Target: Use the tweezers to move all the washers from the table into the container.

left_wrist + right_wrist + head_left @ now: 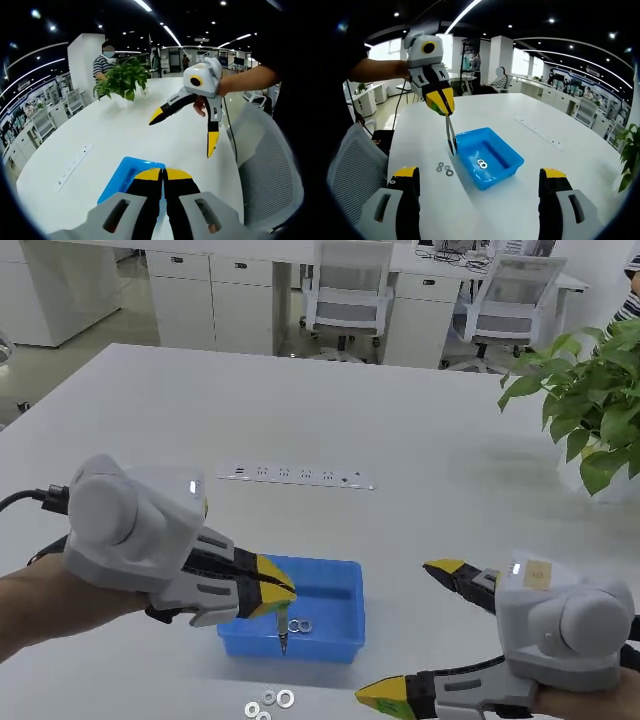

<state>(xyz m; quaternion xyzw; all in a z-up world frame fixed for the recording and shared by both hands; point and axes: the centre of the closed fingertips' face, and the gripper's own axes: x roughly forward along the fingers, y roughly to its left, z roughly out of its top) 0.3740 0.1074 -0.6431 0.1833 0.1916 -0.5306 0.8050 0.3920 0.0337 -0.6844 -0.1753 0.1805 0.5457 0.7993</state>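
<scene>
My left gripper (280, 592) is shut on thin metal tweezers (283, 632), whose tips point down over the near wall of the blue container (340, 572). Two washers (298, 626) lie inside it. Three more washers (270, 702) rest on the white table just in front of the container. In the right gripper view the tweezers (451, 132) hang by the container's (515, 161) near left corner, above the table washers (444, 169). My right gripper (412, 635) stands open to the right of the container, holding nothing. It is open in the left gripper view (182, 135) too.
A white power strip (297, 476) lies on the table behind the container. A leafy green plant (590, 410) stands at the right edge. Office chairs (345, 290) and cabinets are beyond the table. A person (102, 62) stands behind the plant.
</scene>
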